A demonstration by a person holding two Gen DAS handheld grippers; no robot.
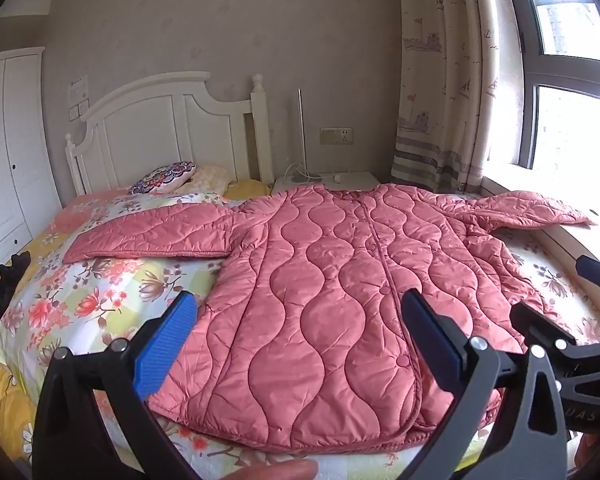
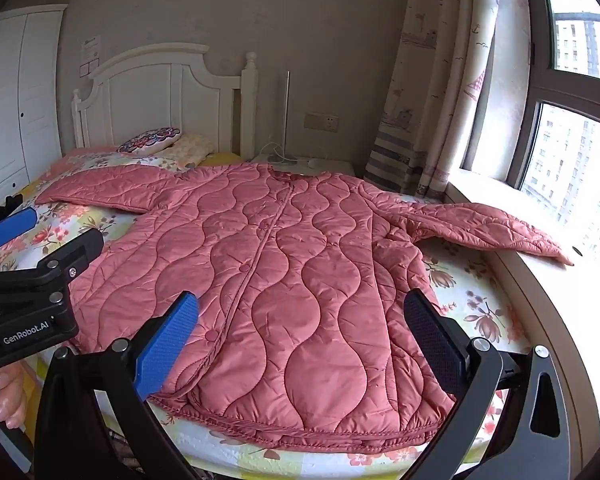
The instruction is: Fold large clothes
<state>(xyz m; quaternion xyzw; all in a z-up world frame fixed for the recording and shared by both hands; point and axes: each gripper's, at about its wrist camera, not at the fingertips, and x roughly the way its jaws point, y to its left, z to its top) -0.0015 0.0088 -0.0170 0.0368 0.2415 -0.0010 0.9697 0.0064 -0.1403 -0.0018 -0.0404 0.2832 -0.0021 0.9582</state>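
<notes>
Far to the left of both tongs stands a white wardrobe [image 1: 4, 152], and ahead of it the white headboard [image 1: 168, 120] with a patterned cushion [image 1: 164, 178] at its foot. The left tongs [image 1: 300, 340] are spread wide with nothing between the blue pads, hovering over the near hem of a pink quilted coat [image 1: 332, 280]. The coat lies flat, front up, on the floral bed sheet [image 1: 100, 292], collar at the far end near a white nightstand [image 1: 356, 180]; its left sleeve stretches out ahead and left of the left tongs. The right tongs [image 2: 304, 340] gape just as wide, empty, above the hem's right half. Ahead and right of them, the coat's right sleeve [image 2: 492, 228] runs onto the windowsill [image 2: 540, 280], beside the curtain [image 2: 432, 100] and window [image 2: 572, 140].
</notes>
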